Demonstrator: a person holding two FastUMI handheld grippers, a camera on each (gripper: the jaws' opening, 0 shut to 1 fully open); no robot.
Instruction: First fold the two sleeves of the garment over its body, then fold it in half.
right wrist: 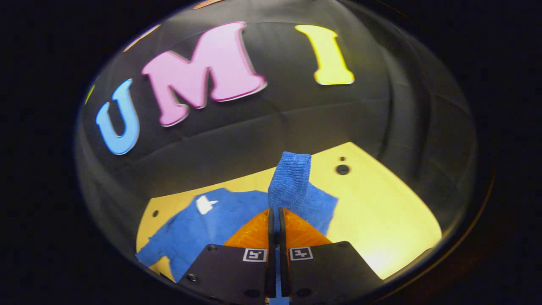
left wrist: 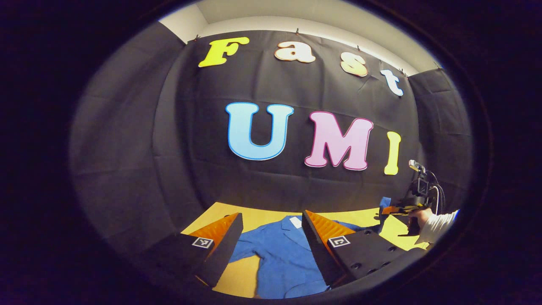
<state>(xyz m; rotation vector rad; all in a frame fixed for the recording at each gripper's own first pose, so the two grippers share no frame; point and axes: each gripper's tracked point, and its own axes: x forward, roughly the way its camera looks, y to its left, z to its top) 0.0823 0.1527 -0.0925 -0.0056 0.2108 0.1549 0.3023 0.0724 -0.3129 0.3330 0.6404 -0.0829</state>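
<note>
Black cloth wall [left wrist: 271, 178] (creased) behind a yellow table [right wrist: 381, 212]; pale ceiling [left wrist: 322, 17] above

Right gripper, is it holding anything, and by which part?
Yes. The right gripper is shut on the blue shirt, pinching a sleeve near its ribbed cuff and lifting it. The left gripper is open, holding nothing.

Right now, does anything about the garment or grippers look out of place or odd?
Nothing stands out. The blue garment lies on the yellow table, and the right gripper is shut on its sleeve, lifting it. The left gripper hangs open above the body.
</note>
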